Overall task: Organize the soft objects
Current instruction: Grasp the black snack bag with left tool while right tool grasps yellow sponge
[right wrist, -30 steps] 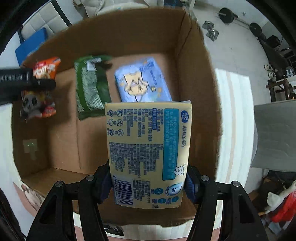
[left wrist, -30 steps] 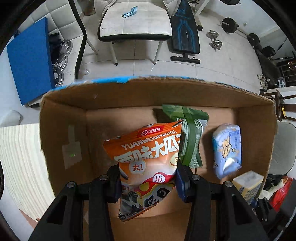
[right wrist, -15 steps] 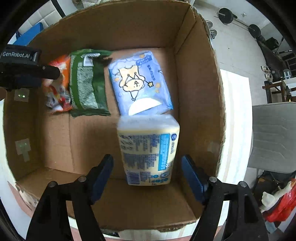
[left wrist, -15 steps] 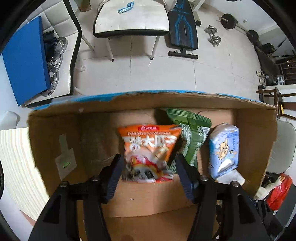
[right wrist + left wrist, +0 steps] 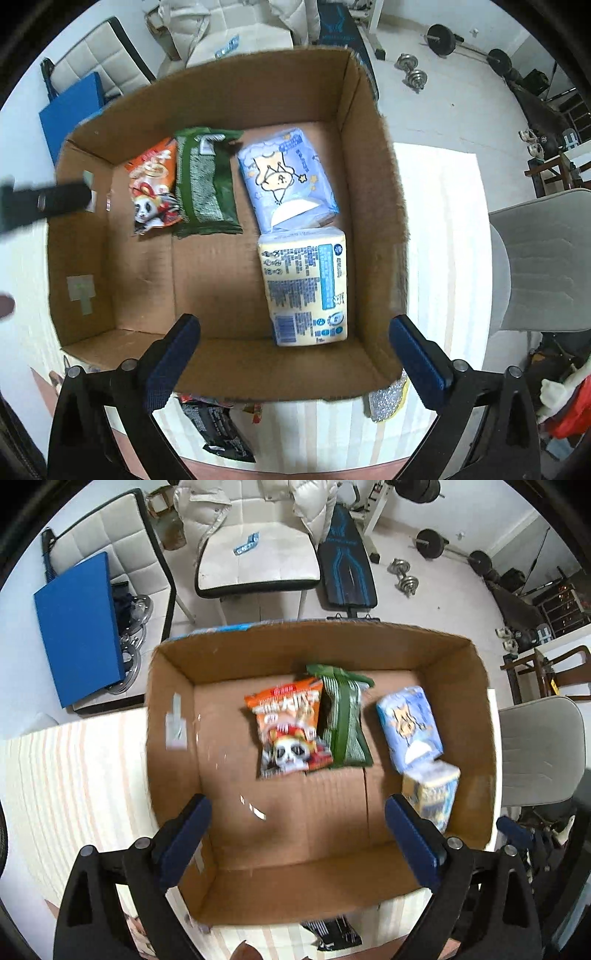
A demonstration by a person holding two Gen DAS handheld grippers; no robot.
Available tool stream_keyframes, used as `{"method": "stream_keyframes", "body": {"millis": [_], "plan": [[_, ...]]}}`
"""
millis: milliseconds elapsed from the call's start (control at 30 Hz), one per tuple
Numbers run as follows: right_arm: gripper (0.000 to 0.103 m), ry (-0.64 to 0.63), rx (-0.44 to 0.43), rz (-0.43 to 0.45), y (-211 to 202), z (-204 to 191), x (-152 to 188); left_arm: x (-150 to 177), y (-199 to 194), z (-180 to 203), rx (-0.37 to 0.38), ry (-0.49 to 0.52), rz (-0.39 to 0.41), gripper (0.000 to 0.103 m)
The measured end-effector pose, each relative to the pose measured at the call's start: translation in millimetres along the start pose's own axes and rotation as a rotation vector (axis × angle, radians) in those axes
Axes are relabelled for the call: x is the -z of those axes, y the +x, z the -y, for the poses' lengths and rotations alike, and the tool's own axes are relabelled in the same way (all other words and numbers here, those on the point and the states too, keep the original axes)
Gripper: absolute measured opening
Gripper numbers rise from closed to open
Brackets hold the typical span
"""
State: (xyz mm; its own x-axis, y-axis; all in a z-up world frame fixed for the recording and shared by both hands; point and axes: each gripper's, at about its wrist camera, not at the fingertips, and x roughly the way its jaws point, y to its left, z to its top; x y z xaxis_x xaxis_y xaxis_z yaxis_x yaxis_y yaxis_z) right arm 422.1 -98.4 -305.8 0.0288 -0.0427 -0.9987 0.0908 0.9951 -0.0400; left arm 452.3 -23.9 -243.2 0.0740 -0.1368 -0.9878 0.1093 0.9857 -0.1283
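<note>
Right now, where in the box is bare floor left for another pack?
Bare cardboard runs along the left wall of the box and across the near half, bordered by the orange snack bag, green pack and yellow tissue pack. The right side is crowded: blue tissue pack and yellow one sit end to end.

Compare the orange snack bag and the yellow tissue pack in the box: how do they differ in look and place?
The orange snack bag is a flat crinkled pouch with a panda picture; the yellow tissue pack is a thick block with printed text. The bag lies beside the green packet, the pack against the blue pack. Both lie loose in the cardboard box.
</note>
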Motion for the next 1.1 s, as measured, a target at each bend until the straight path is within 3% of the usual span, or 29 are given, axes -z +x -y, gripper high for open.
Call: {"method": "stream_keyframes", "body": {"millis": [300, 467, 667, 767, 967, 1100], "plan": [[0.103, -0.041, -0.021, 0.096, -38, -8, 33, 60, -45, 8, -0.076, -0.028, 0.131, 0.096], [0.103, -0.048, -0.059, 0.118, -54, -9, 49, 81, -62, 13, -0.078, -0.057, 0.168, 0.096], [0.103, -0.046, -0.069, 0.160, -73, 21, 80, 130, -77, 22, -0.108, -0.121, 0.203, 0.096], [0.103, -0.036, -0.044, 0.136, -67, 48, 101, 162, -57, 28, -0.092, -0.155, 0.164, 0.096], [0.103, 0.030, -0.002, -0.018, -3, 114, 128, 210, 35, 42, -0.058, -0.182, -0.044, 0.096], [0.103, 0.063, -0.027, -0.064, 42, 132, 127, 227, 87, 48, -0.040, -0.200, -0.138, 0.084]]}}
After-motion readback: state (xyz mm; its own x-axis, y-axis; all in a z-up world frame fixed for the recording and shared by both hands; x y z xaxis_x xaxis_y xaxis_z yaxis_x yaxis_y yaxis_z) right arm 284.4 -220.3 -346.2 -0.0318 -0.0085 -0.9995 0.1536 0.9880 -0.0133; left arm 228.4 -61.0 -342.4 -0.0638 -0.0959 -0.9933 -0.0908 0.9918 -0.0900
